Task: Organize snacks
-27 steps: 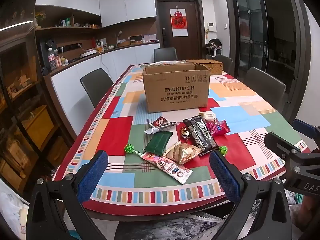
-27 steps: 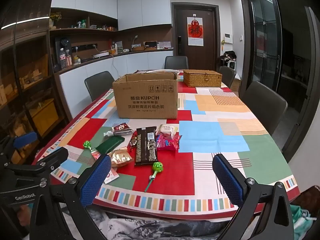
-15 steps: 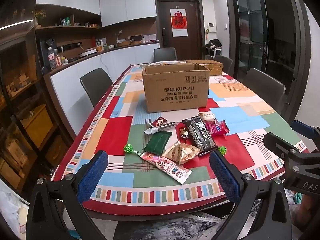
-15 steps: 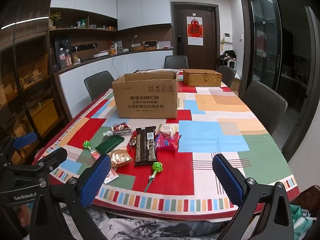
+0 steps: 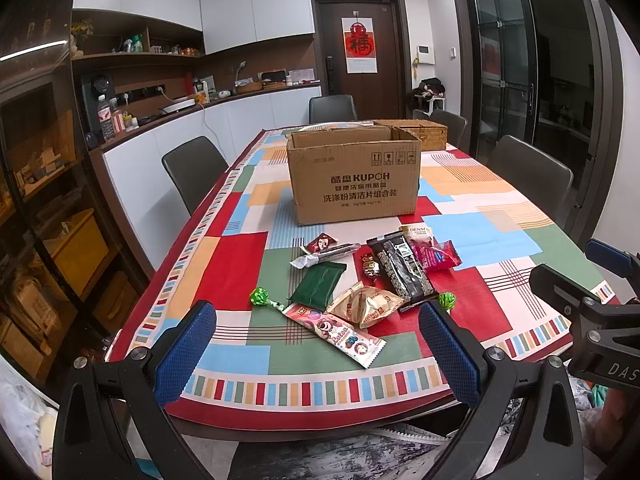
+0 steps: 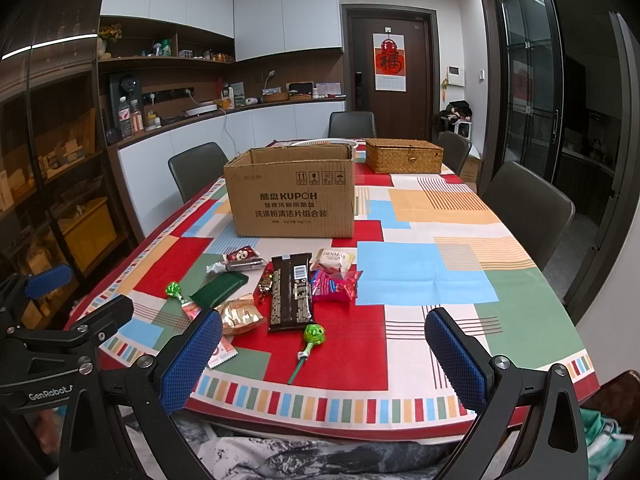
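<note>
The left hand-held gripper (image 5: 316, 344) and right hand-held gripper (image 6: 322, 354) hover spread and empty at the desk (image 6: 532, 312) edge, barely shifted since a second ago, so sorting hasn't begun. Snacks (image 6: 290, 292) lie scattered before the open cardboard box (image 6: 292, 196); dining chairs surround.

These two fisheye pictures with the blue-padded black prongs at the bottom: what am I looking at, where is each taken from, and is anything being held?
No robot here: a person holds a two-finger tool in each hand, each carrying a forward-looking camera. One picture looks along the left hand-held gripper, the other along the right hand-held gripper; each also catches its partner at the edge. Both are open and hold nothing. On the table with its colourful cloth lie snacks: a dark bar, a pink packet, a green lollipop, a dark green packet. Behind them stand an open cardboard box and a wicker box.
</note>
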Action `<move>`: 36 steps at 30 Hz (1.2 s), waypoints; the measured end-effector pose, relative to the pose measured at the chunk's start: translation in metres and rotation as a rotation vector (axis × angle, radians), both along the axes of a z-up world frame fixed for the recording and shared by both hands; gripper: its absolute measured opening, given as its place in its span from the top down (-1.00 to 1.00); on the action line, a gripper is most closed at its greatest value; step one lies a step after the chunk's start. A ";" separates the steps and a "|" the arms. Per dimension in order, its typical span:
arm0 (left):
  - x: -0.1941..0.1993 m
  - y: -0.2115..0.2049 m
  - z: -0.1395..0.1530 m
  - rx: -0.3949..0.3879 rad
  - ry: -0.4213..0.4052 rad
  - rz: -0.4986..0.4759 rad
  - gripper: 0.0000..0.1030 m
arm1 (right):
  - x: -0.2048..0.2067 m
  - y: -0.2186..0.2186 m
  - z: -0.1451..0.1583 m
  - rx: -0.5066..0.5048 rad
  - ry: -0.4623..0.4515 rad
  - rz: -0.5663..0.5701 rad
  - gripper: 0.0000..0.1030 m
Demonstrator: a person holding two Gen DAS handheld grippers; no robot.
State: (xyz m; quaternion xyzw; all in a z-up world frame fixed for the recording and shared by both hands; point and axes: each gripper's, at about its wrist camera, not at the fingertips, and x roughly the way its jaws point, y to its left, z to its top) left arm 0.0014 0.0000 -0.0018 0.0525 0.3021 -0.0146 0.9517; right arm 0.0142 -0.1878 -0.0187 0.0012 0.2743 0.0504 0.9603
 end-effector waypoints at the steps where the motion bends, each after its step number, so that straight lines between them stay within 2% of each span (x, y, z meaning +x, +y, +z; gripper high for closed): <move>1: 0.000 0.000 0.000 -0.001 -0.001 0.000 -1.00 | 0.000 0.000 0.000 0.000 0.000 0.000 -0.99; 36: -0.002 0.003 0.000 0.001 -0.006 0.002 -1.00 | 0.000 -0.001 0.000 0.000 0.001 0.000 -0.99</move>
